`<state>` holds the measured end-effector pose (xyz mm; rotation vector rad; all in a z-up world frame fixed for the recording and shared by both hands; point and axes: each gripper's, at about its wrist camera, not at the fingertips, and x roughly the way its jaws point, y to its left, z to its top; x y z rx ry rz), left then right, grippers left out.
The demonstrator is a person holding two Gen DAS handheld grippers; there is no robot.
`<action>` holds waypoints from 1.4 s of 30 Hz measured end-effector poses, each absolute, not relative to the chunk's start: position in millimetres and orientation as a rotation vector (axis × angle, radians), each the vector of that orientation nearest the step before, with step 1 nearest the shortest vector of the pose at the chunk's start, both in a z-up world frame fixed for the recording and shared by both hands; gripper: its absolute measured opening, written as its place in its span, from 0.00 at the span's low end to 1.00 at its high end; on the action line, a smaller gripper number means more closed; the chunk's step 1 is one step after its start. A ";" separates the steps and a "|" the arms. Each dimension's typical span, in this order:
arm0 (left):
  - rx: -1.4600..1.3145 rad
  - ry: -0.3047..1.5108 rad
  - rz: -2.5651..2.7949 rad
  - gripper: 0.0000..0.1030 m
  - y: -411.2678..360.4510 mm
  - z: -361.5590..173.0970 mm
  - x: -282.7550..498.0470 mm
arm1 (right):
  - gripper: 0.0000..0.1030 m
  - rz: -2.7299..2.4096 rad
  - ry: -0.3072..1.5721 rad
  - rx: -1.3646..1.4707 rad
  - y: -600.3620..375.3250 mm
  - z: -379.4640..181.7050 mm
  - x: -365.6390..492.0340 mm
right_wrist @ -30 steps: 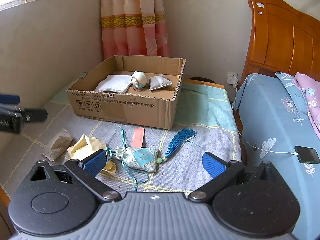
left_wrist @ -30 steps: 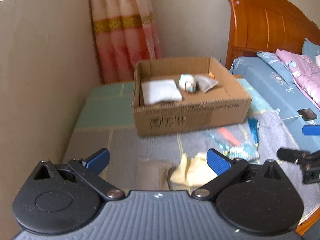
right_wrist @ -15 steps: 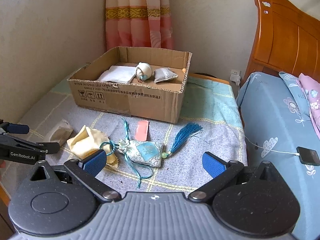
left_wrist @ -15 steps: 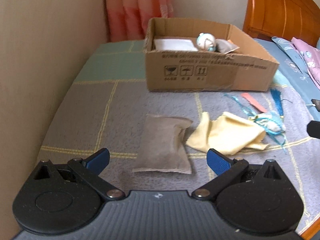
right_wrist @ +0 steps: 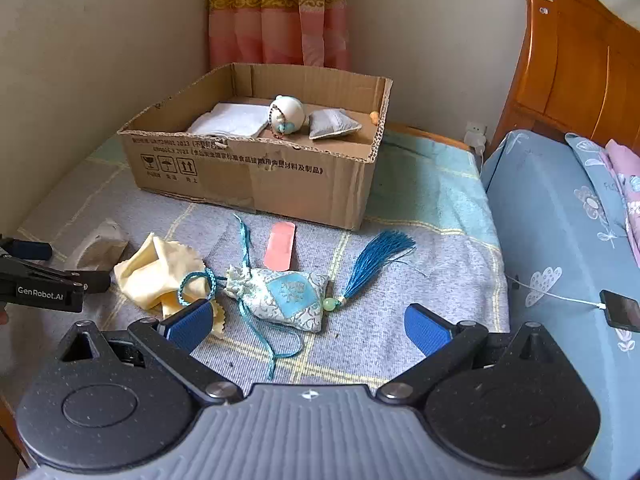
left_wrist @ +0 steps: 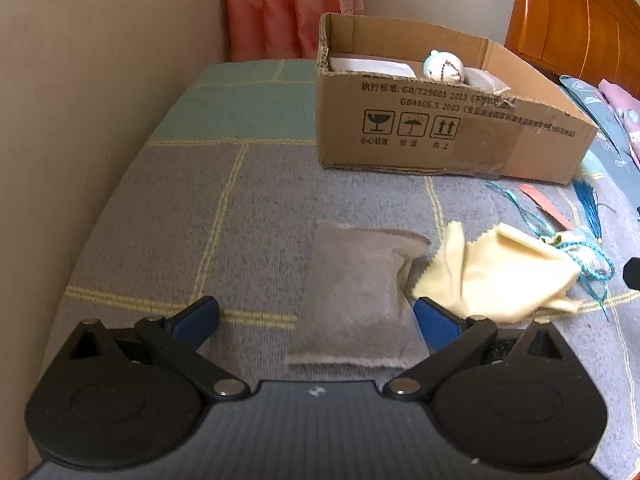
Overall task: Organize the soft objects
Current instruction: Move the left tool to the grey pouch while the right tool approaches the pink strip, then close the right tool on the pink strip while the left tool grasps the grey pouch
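A: Pouch (left_wrist: 356, 300), the grey one, lay flat on the blanket (left_wrist: 180, 208), and within the last second the left gripper (left_wrist: 316, 320) had dropped from a view of the box toward it, jaws wide, nothing held.

B: So a pickup looked next?

A: Likely. The pouch sat between the blue pads, one nearly touching its edge. The right gripper (right_wrist: 308, 326) hung wide open over the blue sachet (right_wrist: 284, 298), empty.

B: And around them?

A: A yellow cloth (left_wrist: 508, 276) just beside the pouch, the cardboard box (left_wrist: 440, 136) beyond with several items already in. Plain wall, pink curtain (right_wrist: 276, 12), wooden headboard (right_wrist: 580, 64).
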<state>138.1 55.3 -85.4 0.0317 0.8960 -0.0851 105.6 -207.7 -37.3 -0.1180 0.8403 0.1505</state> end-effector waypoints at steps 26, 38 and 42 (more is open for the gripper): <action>0.039 0.876 -0.104 1.00 57.3 -85.4 140.3 | 0.63 0.223 0.893 -0.179 -182.5 -61.3 193.2; 0.040 0.874 -0.104 1.00 57.2 -85.1 141.0 | 0.39 0.226 0.909 -0.186 -174.4 -69.6 193.0; 0.038 0.878 -0.105 0.98 56.3 -84.0 142.0 | 0.30 0.229 0.903 -0.184 -170.9 -70.2 191.2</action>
